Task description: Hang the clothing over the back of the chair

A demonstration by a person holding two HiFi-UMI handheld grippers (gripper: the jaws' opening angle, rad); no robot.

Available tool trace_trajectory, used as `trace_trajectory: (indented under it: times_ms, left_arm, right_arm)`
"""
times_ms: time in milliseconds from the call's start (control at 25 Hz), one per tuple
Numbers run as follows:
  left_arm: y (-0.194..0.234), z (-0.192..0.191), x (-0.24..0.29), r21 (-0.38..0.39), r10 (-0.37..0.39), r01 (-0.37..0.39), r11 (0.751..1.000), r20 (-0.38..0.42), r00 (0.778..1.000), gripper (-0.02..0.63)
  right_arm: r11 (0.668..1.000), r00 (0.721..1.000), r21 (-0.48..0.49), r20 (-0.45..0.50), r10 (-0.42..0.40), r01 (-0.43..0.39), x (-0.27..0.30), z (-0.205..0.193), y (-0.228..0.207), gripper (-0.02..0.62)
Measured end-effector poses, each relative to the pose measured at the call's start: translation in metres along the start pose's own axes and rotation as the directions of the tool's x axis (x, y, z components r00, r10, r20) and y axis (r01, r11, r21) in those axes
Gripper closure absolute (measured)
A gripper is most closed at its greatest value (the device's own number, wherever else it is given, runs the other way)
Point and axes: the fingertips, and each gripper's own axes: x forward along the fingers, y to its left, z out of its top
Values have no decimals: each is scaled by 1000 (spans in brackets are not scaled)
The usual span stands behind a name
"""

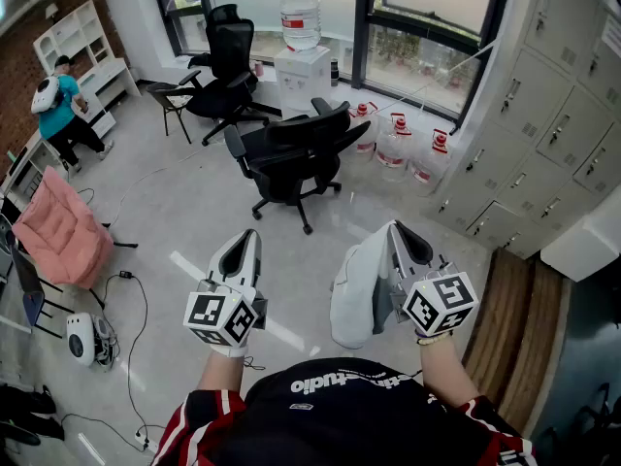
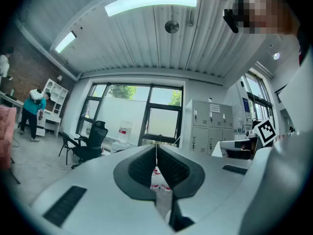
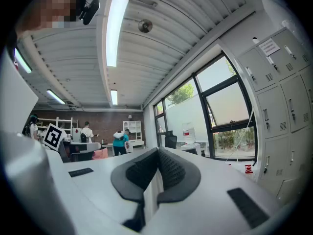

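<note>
Pale grey floor (image 1: 194, 212) spreads across an office room seen steeply from above, with tall windows (image 1: 427, 27) along the far wall and a bank of grey lockers (image 1: 558, 134) on the right. Near the middle of the floor stands a black office chair (image 1: 291, 153) on castors, its back towards the person and nothing draped over it. A second black chair (image 1: 221, 66) stands further back, beside a white water dispenser (image 1: 303, 76). Several large water bottles (image 1: 408, 149) sit on the floor under the windows. At the left edge is a seat with a pink cushion (image 1: 60, 226), and beyond it a person in a teal top (image 1: 60, 110) bends towards white shelves. Low in the picture, the wearer's two arms reach forward, each holding a white gripper roughly level. The left gripper (image 1: 246, 238) has its jaws closed tip to tip with nothing between them; its own view shows only the distant water bottles through the narrow slit lower down. The right gripper (image 1: 392, 229) has its jaws clamped on the white clothing (image 1: 355, 289), a thin strip of fabric pinched between the dark pads. The clothing hangs down in a bundle at the gripper's left side, well short of the chair.
</note>
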Motion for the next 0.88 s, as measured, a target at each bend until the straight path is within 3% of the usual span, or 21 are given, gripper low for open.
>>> trace_trajectory:
  times_ms: [880]
  left_arm:
    - [-4, -8, 19, 3, 22, -22, 1000, -23, 999, 580]
  right_arm:
    - [998, 998, 1, 14, 59, -59, 12, 6, -10, 581]
